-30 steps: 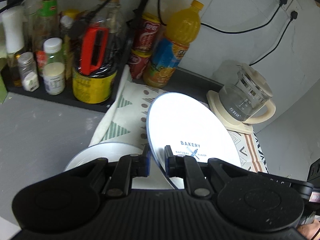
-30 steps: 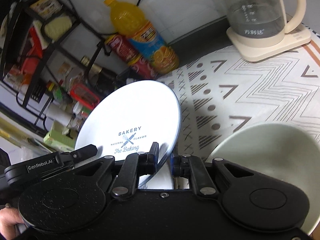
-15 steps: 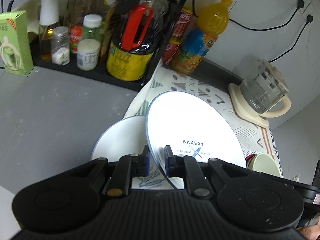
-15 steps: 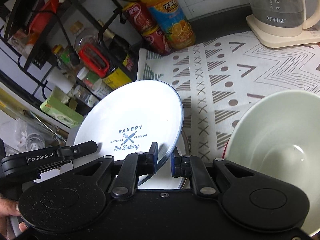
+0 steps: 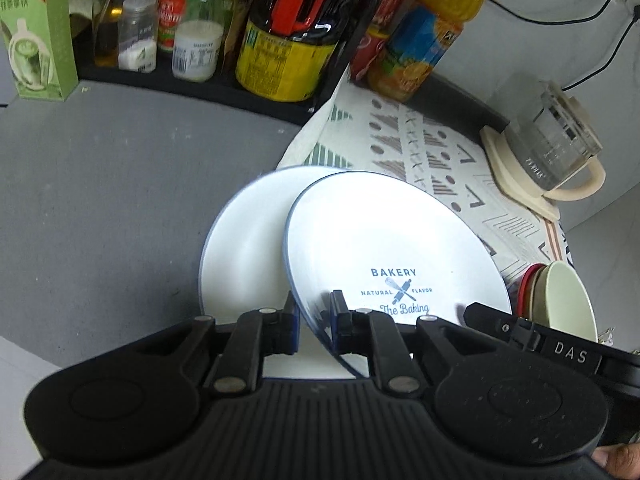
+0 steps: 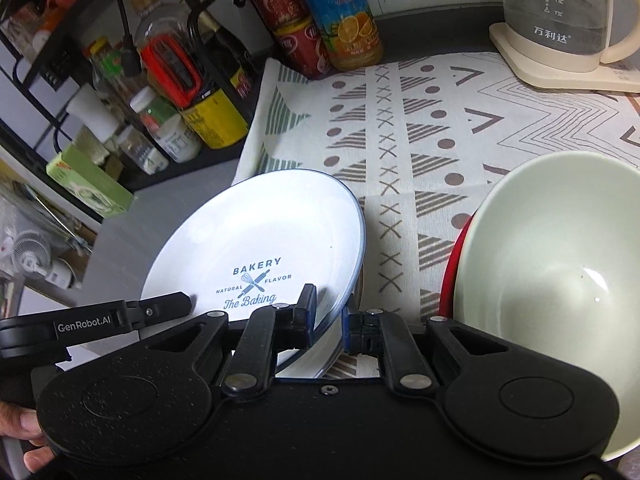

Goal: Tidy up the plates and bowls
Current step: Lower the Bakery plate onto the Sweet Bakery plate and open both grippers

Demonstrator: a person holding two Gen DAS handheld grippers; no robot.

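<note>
A white blue-rimmed plate [image 5: 380, 240] printed "BAKERY" hangs tilted, held at its near rim by both grippers. My left gripper [image 5: 314, 320] is shut on its rim from the left side, and my right gripper [image 6: 328, 312] is shut on the same plate [image 6: 256, 240] from the right. Just under and left of it a second white plate [image 5: 244, 248] lies flat on the grey counter [image 5: 100, 200]. A pale green bowl [image 6: 560, 256] sits nested in a red bowl [image 6: 452, 264] to the right, on the patterned cloth.
A black rack [image 5: 192, 88] with jars, bottles and a yellow-labelled can [image 5: 284, 64] lines the back. An orange juice bottle [image 5: 424, 36] and red cans [image 6: 288, 20] stand by the wall. A glass kettle [image 5: 552, 148] rests on the patterned cloth [image 6: 432, 128]. A green box [image 5: 36, 36] stands far left.
Both grippers carried the held plate leftward and down, off the cloth toward the grey counter. The lower plate has come into fuller view beneath it, and the bowls now appear at the right.
</note>
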